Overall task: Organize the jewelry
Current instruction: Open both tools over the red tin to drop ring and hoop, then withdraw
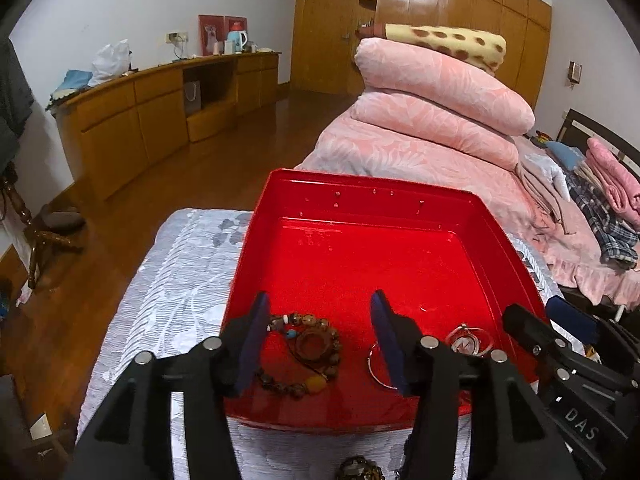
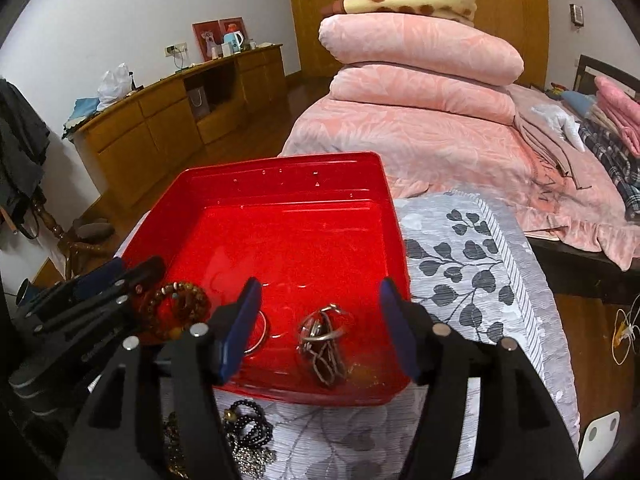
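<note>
Red tray (image 1: pixel 400 200) w/ bead bracelet (image 1: pixel 304 352), maybe keyring (image 2: pixel 322 340)

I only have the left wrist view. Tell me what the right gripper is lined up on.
Observer: The right gripper is open. A tangle of metal rings lies in the red tray between its fingers, and the pads are not pressing on it.
Operator: Report anything outside the tray.
Observer: A black bead strand lies on the patterned cloth, just in front of the tray's near rim.
</note>
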Action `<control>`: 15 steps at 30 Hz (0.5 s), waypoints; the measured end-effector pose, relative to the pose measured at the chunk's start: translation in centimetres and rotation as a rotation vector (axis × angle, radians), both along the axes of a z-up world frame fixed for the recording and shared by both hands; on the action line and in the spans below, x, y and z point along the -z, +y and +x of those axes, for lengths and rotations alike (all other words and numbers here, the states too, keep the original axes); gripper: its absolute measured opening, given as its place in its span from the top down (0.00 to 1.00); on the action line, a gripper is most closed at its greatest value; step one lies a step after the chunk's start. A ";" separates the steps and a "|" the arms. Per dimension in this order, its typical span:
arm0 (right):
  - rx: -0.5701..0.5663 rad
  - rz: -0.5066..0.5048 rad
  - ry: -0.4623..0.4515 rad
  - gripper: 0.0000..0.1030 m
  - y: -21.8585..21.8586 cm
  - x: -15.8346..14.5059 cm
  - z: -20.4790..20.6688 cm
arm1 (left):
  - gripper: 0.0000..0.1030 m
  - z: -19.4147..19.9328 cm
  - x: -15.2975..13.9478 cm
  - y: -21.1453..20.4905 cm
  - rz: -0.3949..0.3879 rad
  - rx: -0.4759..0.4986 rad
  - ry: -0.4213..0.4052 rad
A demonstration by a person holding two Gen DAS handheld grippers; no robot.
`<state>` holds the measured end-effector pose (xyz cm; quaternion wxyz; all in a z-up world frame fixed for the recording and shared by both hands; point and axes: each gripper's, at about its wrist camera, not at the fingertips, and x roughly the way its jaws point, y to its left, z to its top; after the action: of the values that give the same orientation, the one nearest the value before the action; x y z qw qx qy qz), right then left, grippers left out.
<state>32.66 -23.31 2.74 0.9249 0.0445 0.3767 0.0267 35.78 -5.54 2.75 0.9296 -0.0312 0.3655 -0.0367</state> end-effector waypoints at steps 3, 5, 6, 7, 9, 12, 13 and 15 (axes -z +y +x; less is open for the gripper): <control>0.010 0.014 -0.017 0.42 -0.5 -0.5 -0.7 | 0.50 -0.8 -0.5 0.6 -0.014 -0.006 -0.012; 0.016 0.015 -0.031 0.42 -0.9 -0.8 -1.7 | 0.50 -1.5 -0.9 1.0 -0.012 -0.011 -0.024; 0.015 0.015 -0.037 0.42 -1.0 -0.9 -2.1 | 0.49 -2.1 -1.2 1.2 -0.012 -0.013 -0.034; 0.015 0.012 -0.043 0.42 -1.0 -0.9 -2.8 | 0.47 -2.7 -1.3 1.4 -0.008 -0.015 -0.042; 0.012 0.011 -0.050 0.42 -1.0 -0.9 -3.9 | 0.44 -3.9 -1.5 1.9 0.009 -0.021 -0.054; -0.007 0.010 -0.057 0.42 -0.7 -0.5 -6.0 | 0.41 -5.8 -1.4 2.7 0.031 -0.030 -0.073; -0.011 0.011 -0.056 0.42 -0.6 -0.3 -6.5 | 0.40 -6.5 -1.1 2.9 0.036 -0.028 -0.073; -0.033 0.012 -0.051 0.42 -0.1 0.2 -7.8 | 0.40 -7.7 -0.6 3.3 0.050 -0.029 -0.067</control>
<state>24.89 -23.45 2.50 0.9334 0.0430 0.3534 0.0454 28.08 -2.20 3.32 0.9421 -0.0121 0.3347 -0.0149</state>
